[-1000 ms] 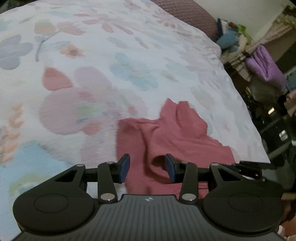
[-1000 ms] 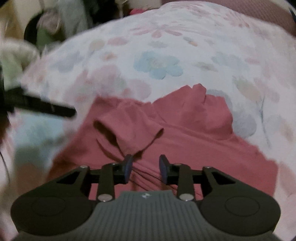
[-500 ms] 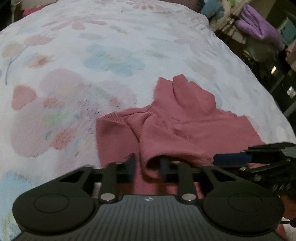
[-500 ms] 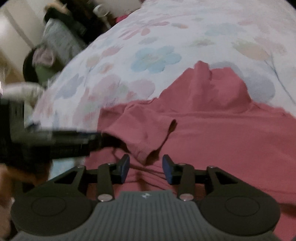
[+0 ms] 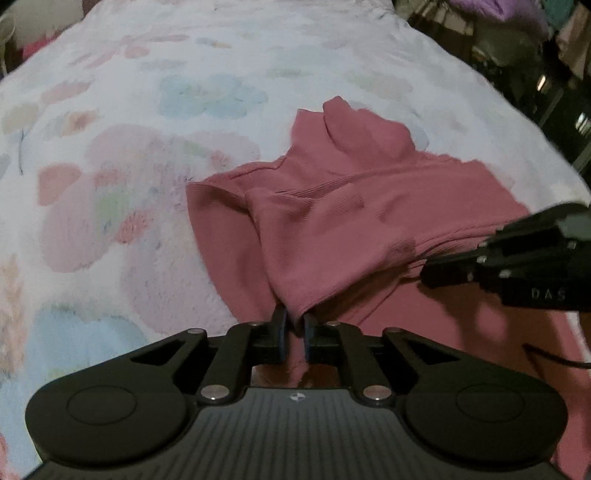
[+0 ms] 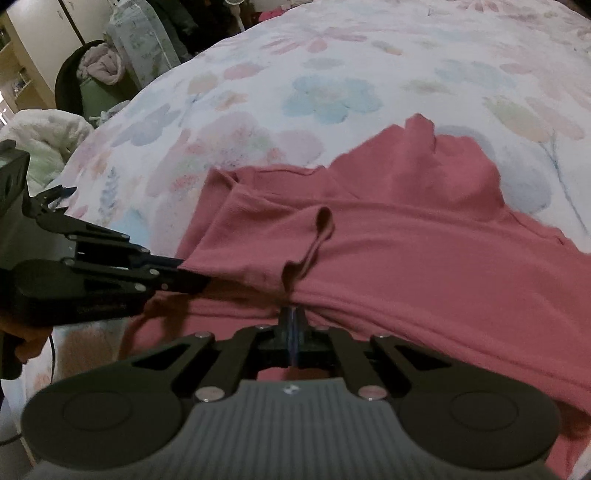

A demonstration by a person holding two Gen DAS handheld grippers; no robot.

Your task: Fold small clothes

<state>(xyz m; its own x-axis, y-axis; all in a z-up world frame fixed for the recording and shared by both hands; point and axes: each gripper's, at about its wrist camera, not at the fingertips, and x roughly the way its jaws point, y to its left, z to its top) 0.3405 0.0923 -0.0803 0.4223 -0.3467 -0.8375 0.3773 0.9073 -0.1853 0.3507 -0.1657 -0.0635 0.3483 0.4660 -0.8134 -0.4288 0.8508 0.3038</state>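
Note:
A pink knitted top [image 5: 354, 206] lies crumpled on the flowered bedspread [image 5: 147, 129]; it also fills the right wrist view [image 6: 406, 240]. My left gripper [image 5: 294, 332] is shut on a fold of the top's near edge and lifts it slightly. My right gripper [image 6: 292, 328] is shut on another fold of the same near edge. Each gripper shows in the other's view: the right one at the right side [image 5: 480, 266], the left one at the left side [image 6: 177, 277].
The bedspread [image 6: 332, 74] stretches far ahead of the top. Beyond the bed's left edge are a chair with clothes [image 6: 96, 70] and a white blanket [image 6: 48, 136]. Dark furniture and purple cloth [image 5: 517, 14] stand beyond the right edge.
Both grippers have closed on the top's near edge, from open a second ago. The pinched fabric has risen a little and both cameras have moved closer over it.

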